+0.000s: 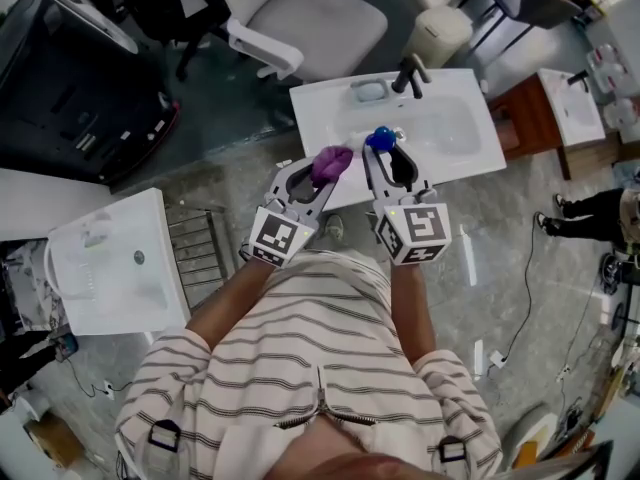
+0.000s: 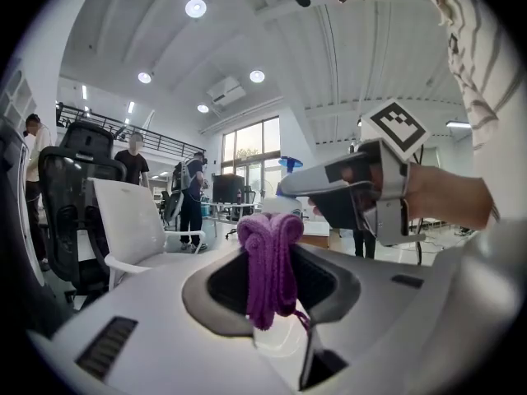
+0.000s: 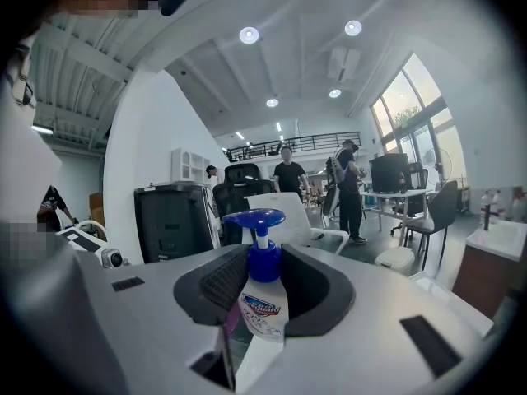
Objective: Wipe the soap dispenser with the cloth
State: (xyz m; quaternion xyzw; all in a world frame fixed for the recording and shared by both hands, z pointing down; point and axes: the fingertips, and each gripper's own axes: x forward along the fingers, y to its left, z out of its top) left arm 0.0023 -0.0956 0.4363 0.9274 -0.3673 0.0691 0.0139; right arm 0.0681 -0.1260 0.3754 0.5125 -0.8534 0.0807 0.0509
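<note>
My right gripper (image 1: 388, 151) is shut on the soap dispenser (image 3: 262, 303), a white bottle with a blue pump head (image 1: 380, 138) and a printed label, held upright between the jaws above the white sink's front edge. My left gripper (image 1: 322, 171) is shut on a bunched purple cloth (image 2: 270, 262), which hangs down between its jaws. In the head view the purple cloth (image 1: 331, 163) sits just left of the dispenser, a small gap apart. In the left gripper view the right gripper (image 2: 362, 189) and the hand holding it show to the right, beyond the cloth.
A white sink (image 1: 455, 138) with a dark faucet (image 1: 409, 74) lies ahead below the grippers. A second white basin (image 1: 110, 263) stands at the left, a white office chair (image 1: 310, 23) behind. People stand in the background of both gripper views.
</note>
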